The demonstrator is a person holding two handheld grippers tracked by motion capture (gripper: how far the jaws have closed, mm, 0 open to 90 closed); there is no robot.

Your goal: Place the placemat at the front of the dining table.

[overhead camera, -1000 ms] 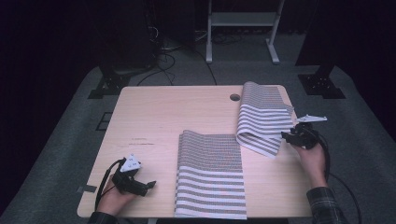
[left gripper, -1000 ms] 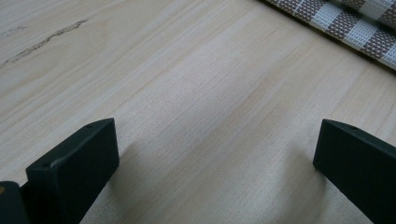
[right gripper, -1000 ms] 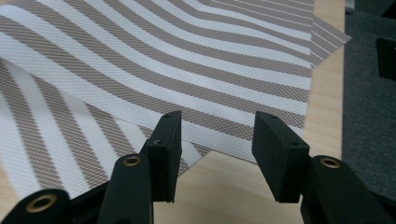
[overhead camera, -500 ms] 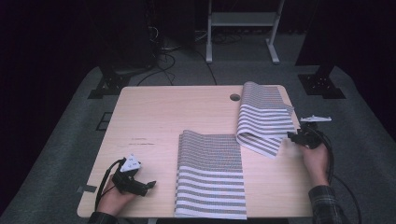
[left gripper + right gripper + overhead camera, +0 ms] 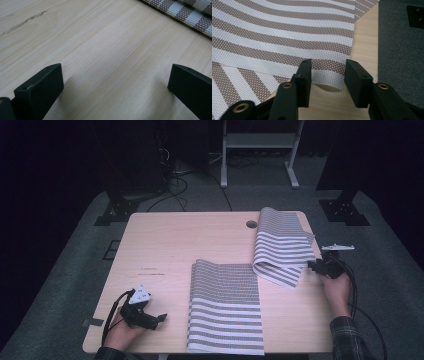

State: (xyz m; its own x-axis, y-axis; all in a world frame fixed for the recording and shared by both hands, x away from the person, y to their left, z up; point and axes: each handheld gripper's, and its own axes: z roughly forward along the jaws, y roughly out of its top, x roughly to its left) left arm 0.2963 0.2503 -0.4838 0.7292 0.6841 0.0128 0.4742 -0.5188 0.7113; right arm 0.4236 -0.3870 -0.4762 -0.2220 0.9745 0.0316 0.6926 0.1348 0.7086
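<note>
- Placemats, two in number, both of striped brown-and-white mesh, lie on one pale wooden bench (image 5: 165,245).
- Left tool (image 5: 159,318): held in the person's left hand (image 5: 121,332) at the near left corner of the bench; it rests low over bare wood, its jaws spread wide with nothing between them. In the left gripper view, the left tool (image 5: 115,85) faces plain wood grain, and a striped edge of the front placemat (image 5: 190,15) crosses the upper right corner.
- Front placemat (image 5: 225,307): flat at the near middle of the bench, its far edge slightly raised, its near edge reaching the bench edge. It lies just beside the left tool, not touching it.
- Rear placemat (image 5: 280,245): at the far right of the bench, folded over on itself, its upper layer curving above the lower one.
- Right tool (image 5: 314,266): held in the right hand (image 5: 336,290) at the right bench edge, just at the near right corner of the rear placemat. In the right gripper view, the right tool (image 5: 327,75) has its jaws parted, one on each side of the corner of the rear placemat (image 5: 287,37); they are not pressed onto it.
- Dark carpet (image 5: 399,50) lies beyond the right bench edge.
</note>
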